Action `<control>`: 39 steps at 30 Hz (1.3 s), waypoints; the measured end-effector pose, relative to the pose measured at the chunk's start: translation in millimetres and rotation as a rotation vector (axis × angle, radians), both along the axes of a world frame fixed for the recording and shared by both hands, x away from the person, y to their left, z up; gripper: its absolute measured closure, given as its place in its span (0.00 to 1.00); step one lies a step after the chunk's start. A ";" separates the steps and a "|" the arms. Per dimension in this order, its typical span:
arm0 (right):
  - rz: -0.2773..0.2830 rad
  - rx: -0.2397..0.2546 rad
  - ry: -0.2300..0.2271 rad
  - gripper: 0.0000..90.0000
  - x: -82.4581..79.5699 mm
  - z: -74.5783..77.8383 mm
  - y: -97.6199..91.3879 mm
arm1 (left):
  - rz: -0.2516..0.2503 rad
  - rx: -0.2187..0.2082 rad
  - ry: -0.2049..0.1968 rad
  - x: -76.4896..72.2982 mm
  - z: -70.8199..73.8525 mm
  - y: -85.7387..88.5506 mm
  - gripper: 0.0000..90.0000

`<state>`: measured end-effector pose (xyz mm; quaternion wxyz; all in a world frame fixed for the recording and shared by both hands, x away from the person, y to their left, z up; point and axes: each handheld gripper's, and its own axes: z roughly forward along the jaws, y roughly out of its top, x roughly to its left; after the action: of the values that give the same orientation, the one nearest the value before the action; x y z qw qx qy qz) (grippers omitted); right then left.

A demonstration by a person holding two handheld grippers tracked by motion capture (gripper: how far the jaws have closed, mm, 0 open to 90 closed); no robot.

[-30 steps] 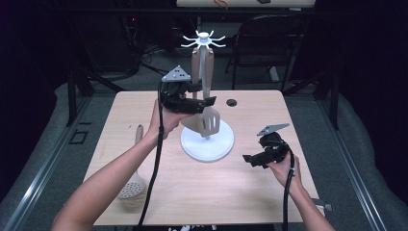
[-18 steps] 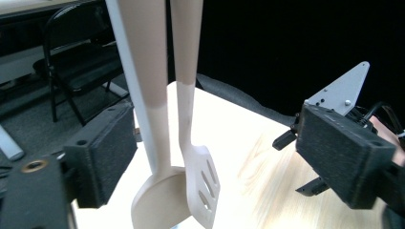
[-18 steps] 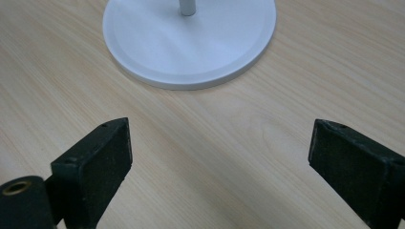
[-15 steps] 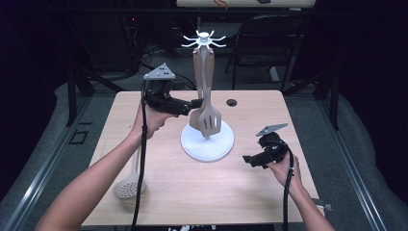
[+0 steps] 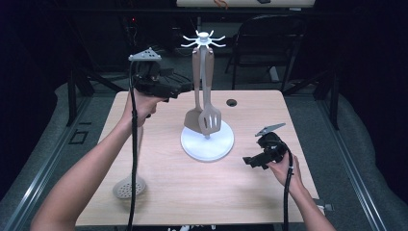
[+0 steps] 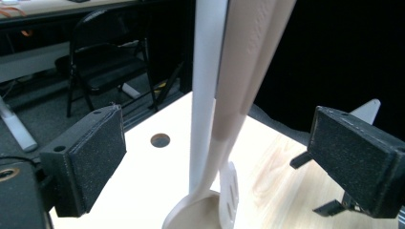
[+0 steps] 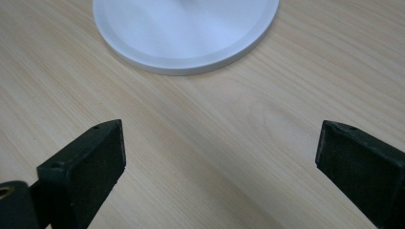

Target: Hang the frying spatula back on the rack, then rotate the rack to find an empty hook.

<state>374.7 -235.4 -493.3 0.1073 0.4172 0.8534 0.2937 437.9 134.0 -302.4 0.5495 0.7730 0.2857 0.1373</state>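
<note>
Utensil rack [image 5: 207, 144] mid-table [image 5: 269, 197], 2 utensils [image 5: 204, 118] hanging on it, skimmer [image 5: 129, 186] lying front-left, hole [image 5: 232, 102] behind

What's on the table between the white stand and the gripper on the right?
Nothing: high view shows bare wood between the white stand and the right gripper.

no text, label, brand, number or sign can be read anywhere around the white utensil stand [image 5: 207, 142]: its base and pole are plain, and the utensils hanging on it, the table beneath it and the grippers beside it carry no legible markings.
</note>
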 end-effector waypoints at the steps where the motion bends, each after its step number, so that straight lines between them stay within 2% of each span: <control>1: 0.000 -0.003 0.001 0.03 0.0 0.0 0.6 | 0.002 0.006 -0.003 0.8 1.8 0.4 0.06; 8: 0.020 -0.013 0.005 0.04 0.8 -1.4 3.1 | 0.013 -0.004 -0.031 1.4 13.3 -0.7 0.07; 10: 0.023 -0.015 0.008 0.04 0.1 -2.6 4.0 | 0.008 0.005 -0.039 1.0 17.0 -1.9 0.09; 14: 0.022 -0.021 0.009 0.04 -0.3 -2.6 2.9 | -0.002 -0.006 -0.056 0.9 24.7 -3.1 0.12; 16: 0.020 -0.025 0.005 0.04 -0.4 -0.8 2.5 | 0.000 -0.002 -0.072 1.0 30.2 -3.6 0.18; 17: 0.020 -0.011 0.001 0.05 0.0 -0.9 2.5 | 0.001 -0.006 -0.083 0.5 32.6 -3.9 0.19; 20: 0.020 -0.014 0.010 0.05 0.0 -1.8 2.7 | 0.008 -0.008 -0.118 -0.8 39.3 -2.9 0.33; 23: 0.024 -0.039 0.011 0.07 -2.0 -3.1 3.8 | 0.016 -0.022 -0.145 -0.5 43.6 -1.9 0.49; 25: 0.033 -0.038 0.004 0.09 -2.4 -3.6 4.3 | 0.029 -0.011 -0.166 0.1 45.5 -3.0 0.63; 31: 0.034 -0.045 -0.002 0.10 -2.4 -3.4 4.0 | 0.004 -0.027 -0.174 4.0 50.7 -3.8 0.92; 35: 0.034 -0.043 -0.002 0.10 -2.1 -3.8 3.8 | 0.034 -0.005 -0.173 6.6 53.3 -7.3 1.00; 36: 0.034 -0.047 -0.002 0.10 -2.0 -3.9 3.7 | 0.044 0.007 -0.172 7.4 53.5 -7.7 1.00; 39: 0.034 -0.048 -0.001 0.10 -2.1 -3.8 3.6 | 0.059 0.005 -0.174 9.4 52.6 -8.6 1.00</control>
<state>372.5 -231.8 -497.2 0.1129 0.3997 0.8671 0.2750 447.3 125.4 -249.8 0.5660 0.7508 0.2592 0.2207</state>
